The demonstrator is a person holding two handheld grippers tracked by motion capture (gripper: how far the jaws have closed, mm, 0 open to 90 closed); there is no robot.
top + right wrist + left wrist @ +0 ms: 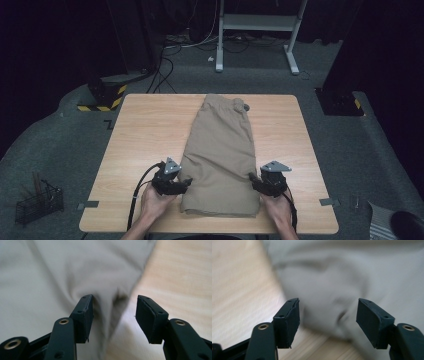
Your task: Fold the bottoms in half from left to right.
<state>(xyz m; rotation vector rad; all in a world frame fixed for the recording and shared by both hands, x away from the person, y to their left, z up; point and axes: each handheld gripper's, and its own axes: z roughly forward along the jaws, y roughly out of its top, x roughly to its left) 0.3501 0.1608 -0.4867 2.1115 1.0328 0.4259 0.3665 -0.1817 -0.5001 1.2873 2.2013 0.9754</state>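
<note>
A pair of folded khaki shorts [220,150] lies lengthwise along the middle of the wooden table [145,135], waistband at the far end. My left gripper [187,181] sits at the near left edge of the cloth. In the left gripper view its jaws [328,301] stand open, with the blurred cloth [332,277] between and beyond them. My right gripper [253,177] is at the near right edge of the shorts. Its jaws [115,297] also stand open, and a raised fold of cloth [110,310] runs between them, close to the left pad [86,317].
The table's front edge is just below both hands. On the floor there is a black wire basket [39,202] at the left, a yellow-and-black striped base [102,97] at the back left, and a white desk frame [257,30] with cables behind.
</note>
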